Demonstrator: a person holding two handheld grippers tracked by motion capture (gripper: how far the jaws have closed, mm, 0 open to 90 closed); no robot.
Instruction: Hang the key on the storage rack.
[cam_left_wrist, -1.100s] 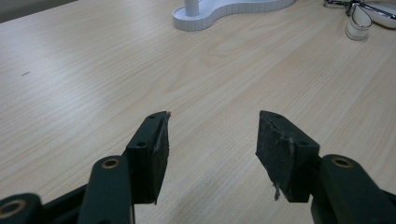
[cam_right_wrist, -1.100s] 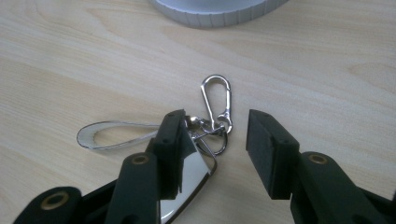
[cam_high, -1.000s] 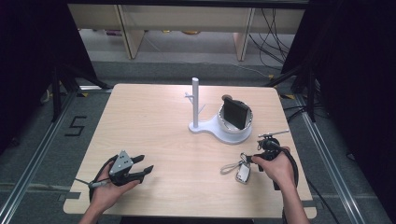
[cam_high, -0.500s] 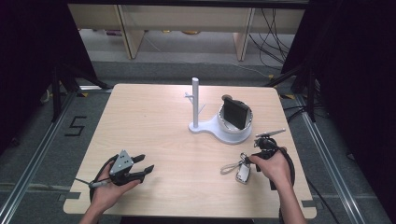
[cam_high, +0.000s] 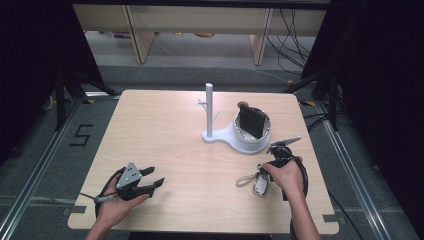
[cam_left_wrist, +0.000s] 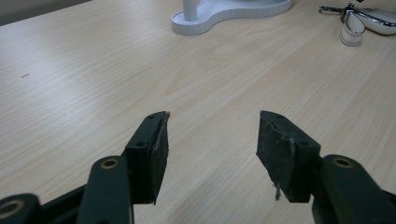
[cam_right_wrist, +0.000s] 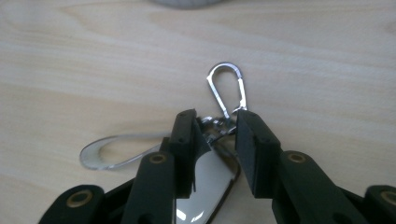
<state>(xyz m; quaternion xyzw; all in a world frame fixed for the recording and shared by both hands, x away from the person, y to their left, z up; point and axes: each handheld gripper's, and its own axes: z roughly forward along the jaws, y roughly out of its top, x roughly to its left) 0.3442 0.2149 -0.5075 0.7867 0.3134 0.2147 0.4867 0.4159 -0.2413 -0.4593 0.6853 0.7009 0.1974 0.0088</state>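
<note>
High view: the right hand (cam_high: 286, 176) tips its right gripper (cam_high: 266, 176) down over the key ring (cam_high: 260, 185) lying on the table (cam_high: 165, 130) near its front right edge. Its jaws have just been closing and straddle the ring's clasp; whether they press it, I cannot tell. The left gripper (cam_high: 156, 177) rests low, jaws wide and empty.

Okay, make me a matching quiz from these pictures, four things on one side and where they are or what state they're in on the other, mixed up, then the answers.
Things:
1. left gripper
2. right gripper
3. white stand
4. carabiner

States or places:
A. lies flat on the wood just beyond black jaws
B. jaws wide apart over bare table
C. far side of the table, with an upright post
D. jaws have just been closing around a key fob's metal link

Pairs: 1-B, 2-D, 3-C, 4-A
</note>
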